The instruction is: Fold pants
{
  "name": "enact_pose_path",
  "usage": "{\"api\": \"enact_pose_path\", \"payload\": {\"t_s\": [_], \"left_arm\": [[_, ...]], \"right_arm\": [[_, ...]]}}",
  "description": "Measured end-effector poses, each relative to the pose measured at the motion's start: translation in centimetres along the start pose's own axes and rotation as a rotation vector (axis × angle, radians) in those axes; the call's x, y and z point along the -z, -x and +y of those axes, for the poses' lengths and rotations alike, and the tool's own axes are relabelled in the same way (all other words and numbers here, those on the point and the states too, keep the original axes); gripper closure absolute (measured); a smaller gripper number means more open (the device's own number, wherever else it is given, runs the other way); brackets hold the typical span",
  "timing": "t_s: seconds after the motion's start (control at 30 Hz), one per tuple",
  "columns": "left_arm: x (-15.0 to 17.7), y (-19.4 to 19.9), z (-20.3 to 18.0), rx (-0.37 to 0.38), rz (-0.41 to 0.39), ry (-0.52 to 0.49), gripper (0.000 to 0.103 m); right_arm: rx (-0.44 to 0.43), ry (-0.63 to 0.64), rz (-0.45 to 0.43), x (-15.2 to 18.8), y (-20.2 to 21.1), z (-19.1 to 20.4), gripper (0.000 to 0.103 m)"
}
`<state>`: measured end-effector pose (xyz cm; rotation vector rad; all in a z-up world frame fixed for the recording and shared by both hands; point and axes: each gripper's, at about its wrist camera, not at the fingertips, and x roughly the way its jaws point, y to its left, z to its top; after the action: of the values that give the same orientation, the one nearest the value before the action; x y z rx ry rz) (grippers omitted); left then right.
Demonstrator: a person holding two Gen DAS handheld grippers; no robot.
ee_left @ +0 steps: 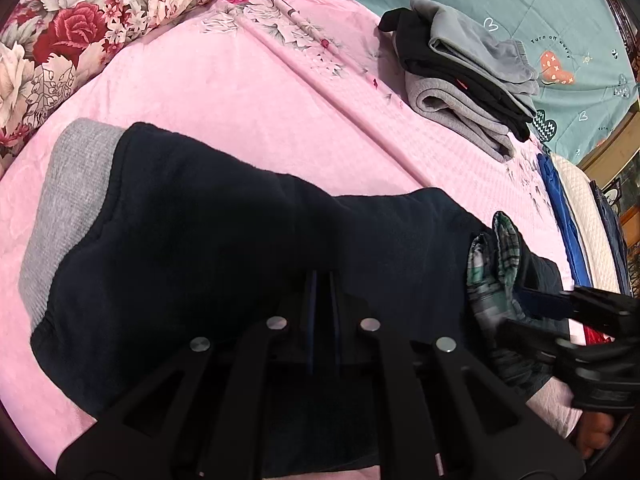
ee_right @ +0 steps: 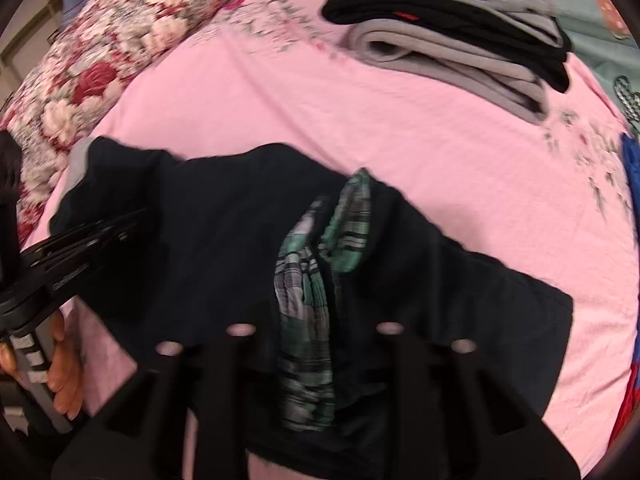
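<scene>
Dark navy pants [ee_left: 208,232] with a grey waistband [ee_left: 68,200] lie across the pink bedsheet [ee_left: 248,92]; a green plaid lining [ee_left: 494,264] shows at a fold. My left gripper [ee_left: 323,280] is shut on the near edge of the pants. My right gripper [ee_left: 536,308] enters from the right by the plaid part. In the right wrist view the pants [ee_right: 440,280] and plaid lining [ee_right: 316,280] fill the middle, the right gripper [ee_right: 316,344] is over dark cloth with its jaws hidden by blur, and the left gripper [ee_right: 132,224] sits at the left edge.
A stack of folded grey and black pants [ee_left: 468,80] lies at the far right of the sheet, also in the right wrist view [ee_right: 452,28]. A floral pillow [ee_left: 80,28] is at the far left. A teal quilt [ee_left: 520,0] lies beyond. Blue and white bedding [ee_left: 568,208] borders the right.
</scene>
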<state>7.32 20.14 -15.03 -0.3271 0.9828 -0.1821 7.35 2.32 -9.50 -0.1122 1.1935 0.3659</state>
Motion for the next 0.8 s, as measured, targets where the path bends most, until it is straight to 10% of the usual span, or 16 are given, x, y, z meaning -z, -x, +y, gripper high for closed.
{"api": "enact_pose_path", "payload": {"t_s": [0.13,0.3,0.33,0.4,0.57,0.67,0.8], "left_arm": [[0.0,0.0,-0.1,-0.002,0.000,-0.001,0.096],[-0.1,0.0,-0.1,0.000,0.000,0.000,0.096],[-0.1,0.0,-0.1,0.001,0.001,0.002,0.096],[-0.1,-0.1,0.0,0.003,0.002,0.005,0.096],[-0.2,-0.2,-0.1,0.002,0.005,0.000,0.096],[-0.1,-0.2,-0.1,-0.003,0.004,-0.003,0.096],[-0.2,0.0,0.4,0.017,0.000,0.020,0.096]], "right_arm": [[-0.126,0.011,-0.073,-1.0,4.0,0.4,0.052],[0.082,-0.064,-0.128,-2.8,3.7,-2.9,0.051],[0.087,-0.080,-0.109,-2.9,2.7,-3.5,0.054],[0.076,-0.089,-0.068,-2.8,1.0,-3.9,0.098],[0.067,-0.072,-0.038,-2.6,-2.1,-3.6,0.101],[-0.010,-0.118,-0.036,-2.5,0.4,-3.8,0.095],[-0.118,-0.160,-0.156,0.2,6.3,-5.2,0.048]]}}
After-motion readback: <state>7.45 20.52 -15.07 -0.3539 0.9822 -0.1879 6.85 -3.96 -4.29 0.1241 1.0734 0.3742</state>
